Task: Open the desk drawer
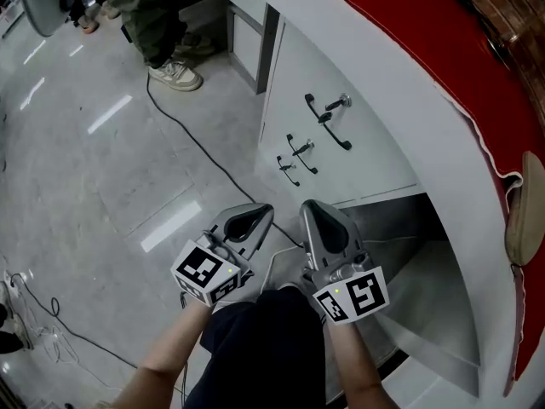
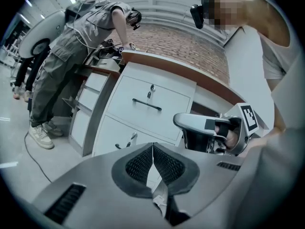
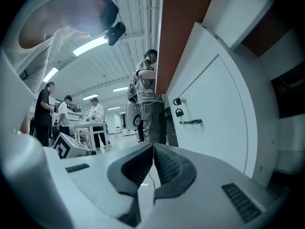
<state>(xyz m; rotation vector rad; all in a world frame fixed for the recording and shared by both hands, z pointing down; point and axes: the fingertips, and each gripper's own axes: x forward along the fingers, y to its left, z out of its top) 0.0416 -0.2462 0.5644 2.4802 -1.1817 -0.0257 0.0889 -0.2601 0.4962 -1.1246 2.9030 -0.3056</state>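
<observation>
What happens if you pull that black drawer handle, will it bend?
Probably not: the handle looks like a thin hard bar fixed at both ends. Its smooth surface might be slippery. The drawer may stay stuck, since a key sits in its lock.

Count taken from the head view.

Grippers: 2, namely the left gripper [image 1: 262,214] and the right gripper [image 1: 311,210].

Marker cubes: 2, with one marker cube [image 1: 207,271] on the left and one marker cube [image 1: 351,295] on the right.

Black handles on the white desk front: 3, namely the upper handle [image 1: 329,122], the middle handle [image 1: 301,154] and the lower handle [image 1: 287,169] (only two show in the left gripper view).

Right gripper view, people: 4. Three are at the far table: first person [image 3: 42,113], second person [image 3: 63,114], third person [image 3: 97,113]. The fourth person [image 3: 151,99] is by the desk.
</observation>
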